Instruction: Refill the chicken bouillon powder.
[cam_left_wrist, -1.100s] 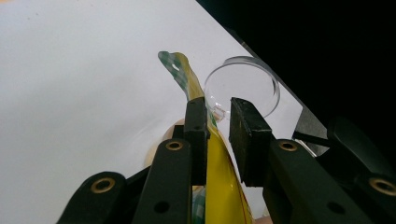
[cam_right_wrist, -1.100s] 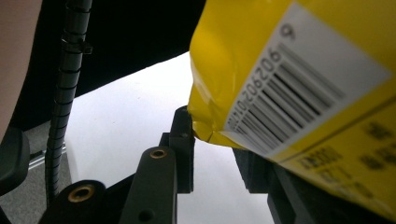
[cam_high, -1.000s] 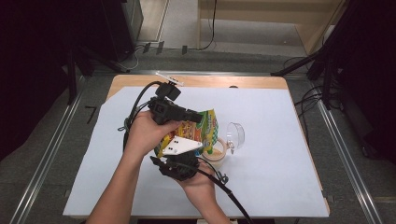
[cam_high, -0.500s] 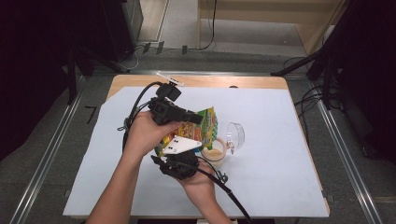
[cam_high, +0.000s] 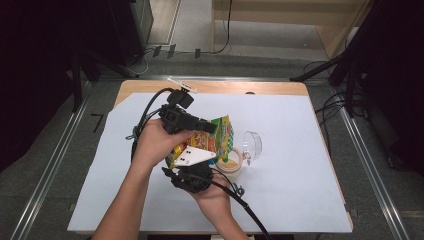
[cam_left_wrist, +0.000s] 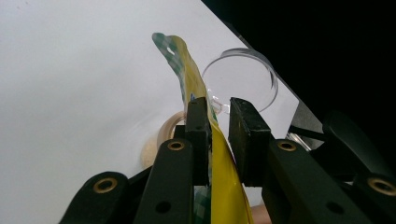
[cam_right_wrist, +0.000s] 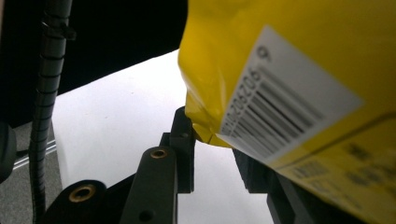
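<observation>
The crinkly yellow-and-green plastic snack bag (cam_high: 212, 137) hangs tilted above the small round jar (cam_high: 231, 161) on the white table sheet (cam_high: 300, 175), clamped between the left gripper (cam_left_wrist: 216, 122) above and the right gripper (cam_right_wrist: 212, 140) at its lower corner.

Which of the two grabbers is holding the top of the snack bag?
The left gripper, the one farther up the table. It pinches the yellow bag near its upper edge, while the right gripper holds a lower corner, nearer the person.

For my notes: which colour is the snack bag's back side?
Yellow snack bag, clearest in the right gripper view.
</observation>
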